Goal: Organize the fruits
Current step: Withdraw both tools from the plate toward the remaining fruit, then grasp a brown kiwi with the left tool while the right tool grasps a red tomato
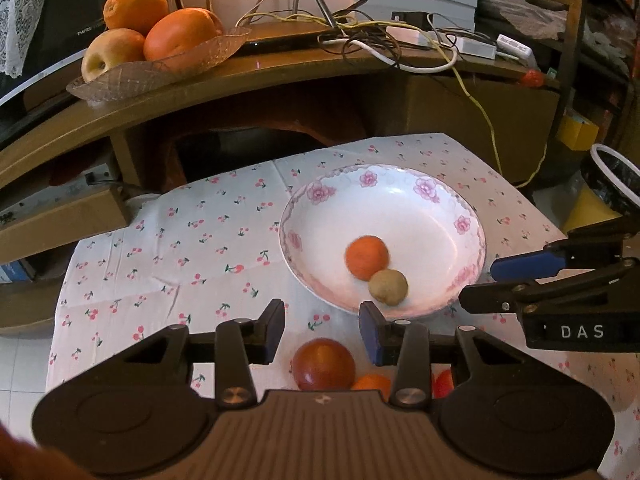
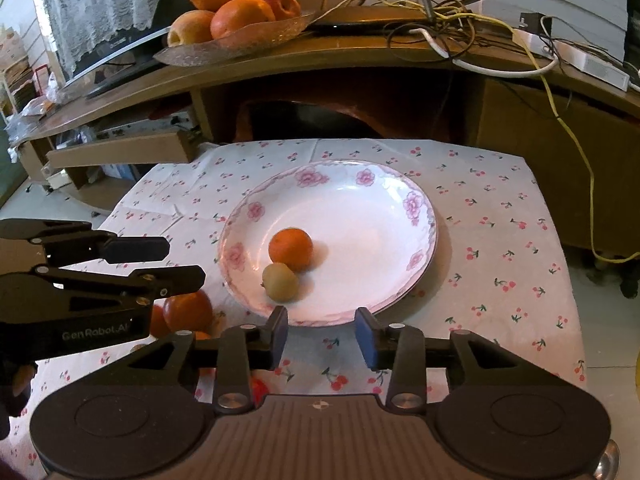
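Note:
A white plate with pink flowers (image 1: 420, 208) (image 2: 360, 216) sits on the cherry-print cloth. In it lie a small orange (image 1: 367, 257) (image 2: 291, 249) and a brownish kiwi (image 1: 388, 286) (image 2: 280, 281), touching. My left gripper (image 1: 322, 330) is open and empty, above a red apple (image 1: 323, 364) (image 2: 188, 312) on the cloth near the plate's front edge. A small orange fruit (image 1: 372, 384) and a red one (image 1: 443, 383) lie beside the apple, partly hidden. My right gripper (image 2: 321, 336) is open and empty, just in front of the plate.
A glass dish (image 1: 132, 76) (image 2: 240, 42) with oranges and an apple stands on the wooden shelf behind the table. Tangled cables (image 1: 380, 36) (image 2: 460, 20) lie on the shelf. A cardboard box (image 2: 120, 150) sits at the left. The right gripper shows in the left wrist view (image 1: 520, 276).

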